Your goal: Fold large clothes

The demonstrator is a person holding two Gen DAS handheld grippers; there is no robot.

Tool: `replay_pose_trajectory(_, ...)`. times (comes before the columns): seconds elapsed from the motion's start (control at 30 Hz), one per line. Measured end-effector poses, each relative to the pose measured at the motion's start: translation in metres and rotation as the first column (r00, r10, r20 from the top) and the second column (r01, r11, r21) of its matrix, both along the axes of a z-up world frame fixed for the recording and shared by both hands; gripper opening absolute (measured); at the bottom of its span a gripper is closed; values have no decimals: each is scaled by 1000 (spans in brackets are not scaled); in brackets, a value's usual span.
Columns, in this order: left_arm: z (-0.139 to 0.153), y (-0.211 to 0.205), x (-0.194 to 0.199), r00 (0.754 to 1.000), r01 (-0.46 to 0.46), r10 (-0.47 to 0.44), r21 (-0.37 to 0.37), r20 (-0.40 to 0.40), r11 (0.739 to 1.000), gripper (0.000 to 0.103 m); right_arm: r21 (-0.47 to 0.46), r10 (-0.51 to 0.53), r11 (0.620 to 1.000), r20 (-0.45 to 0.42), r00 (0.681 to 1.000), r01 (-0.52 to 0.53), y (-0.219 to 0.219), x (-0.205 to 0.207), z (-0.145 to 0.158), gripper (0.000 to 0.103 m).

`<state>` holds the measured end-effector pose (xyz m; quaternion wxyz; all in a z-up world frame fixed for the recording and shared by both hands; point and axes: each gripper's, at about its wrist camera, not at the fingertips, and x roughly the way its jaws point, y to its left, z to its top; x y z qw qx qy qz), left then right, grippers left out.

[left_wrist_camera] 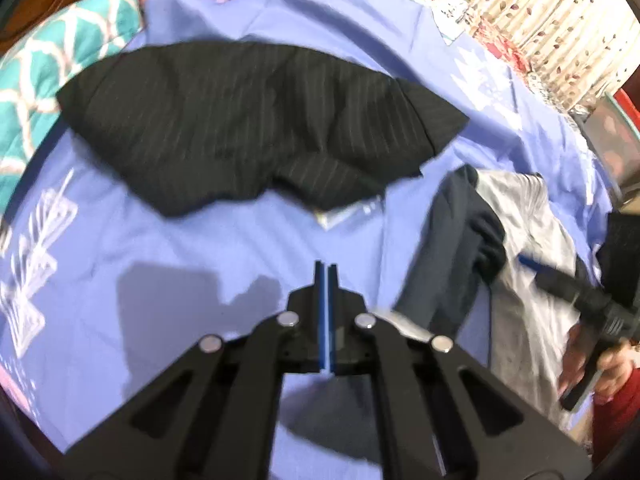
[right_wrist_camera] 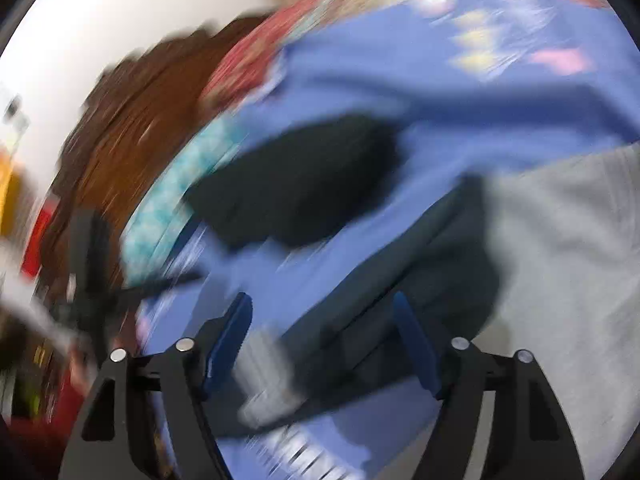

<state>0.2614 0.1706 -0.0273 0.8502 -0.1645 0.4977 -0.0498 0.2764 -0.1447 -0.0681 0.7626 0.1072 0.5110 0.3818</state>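
Both grippers tilt down over my blue sheet (left_wrist_camera: 200, 248): left gripper (left_wrist_camera: 326, 270) pinched together, empty; right gripper (right_wrist_camera: 324, 312) spread wide, empty, above grey clothes (right_wrist_camera: 560, 260); black pinstripe garment (left_wrist_camera: 256, 120) folded ahead

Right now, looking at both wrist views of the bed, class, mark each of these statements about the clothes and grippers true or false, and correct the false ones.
1. The black pinstriped garment lies folded on the blue sheet. True.
2. The left gripper is wide open. False: its fingers are pressed together, with nothing between them.
3. The right gripper is open. True: its blue pads stand apart over the clothes.
4. The grey garment lies on top of the black pinstriped one. False: it lies apart, to the right, with a dark navy garment on it.
5. The sheet is plain red. False: it is blue with a pale printed pattern.
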Motion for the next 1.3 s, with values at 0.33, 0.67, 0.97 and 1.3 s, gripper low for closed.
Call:
replay_pose_trajectory(0.33,0,-4,-73,999,26,-26,0,-41,1000,0,-138,154,978,-40,987,-158,54,-39,-10,45)
replay_pose_trajectory(0.67,12,-26,-68,998,53,-54,-25,-28,998,0,-103,4,994,253,967,23,-8,-7,81,41)
replay_pose_trajectory(0.97,27,-110,-17,974,225,-225,-6,-2,974,0,243,-671,740,330,664,627,-265,6,127,41)
replay_pose_trajectory(1.3,-18,-281,91,908,406,-405,-9,-103,914,1,39,-830,544,168,532,838,-367,-13,-7,49)
